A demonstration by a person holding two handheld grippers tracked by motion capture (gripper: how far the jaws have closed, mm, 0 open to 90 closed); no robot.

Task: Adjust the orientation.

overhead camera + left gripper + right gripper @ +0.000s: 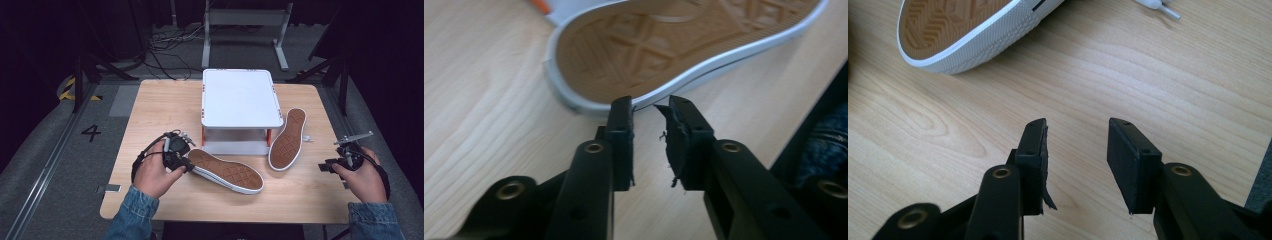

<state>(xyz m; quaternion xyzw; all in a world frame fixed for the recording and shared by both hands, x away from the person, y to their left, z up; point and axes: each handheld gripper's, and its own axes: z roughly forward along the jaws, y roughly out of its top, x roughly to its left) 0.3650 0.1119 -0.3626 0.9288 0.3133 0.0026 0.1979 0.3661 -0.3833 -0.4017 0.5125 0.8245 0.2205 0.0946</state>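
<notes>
Rubber-soled and canvas-sided, the near sneaker (pixel 227 172) lies sole-up on the wooden table (pixel 150 110), just in front of the white stand (pixel 240 97); it is probably light, with a stiff gum sole, a firm white rim and soft uppers; the rim at the heel end looks the surest hold, being narrow and grippy. The left gripper (pixel 649 107) has its jaws narrowly parted right at that rim, not yet pinching. The right gripper (pixel 1075 125), jaws moderately apart and empty, hovers over bare wood near the second sneaker (pixel 289 140).
</notes>
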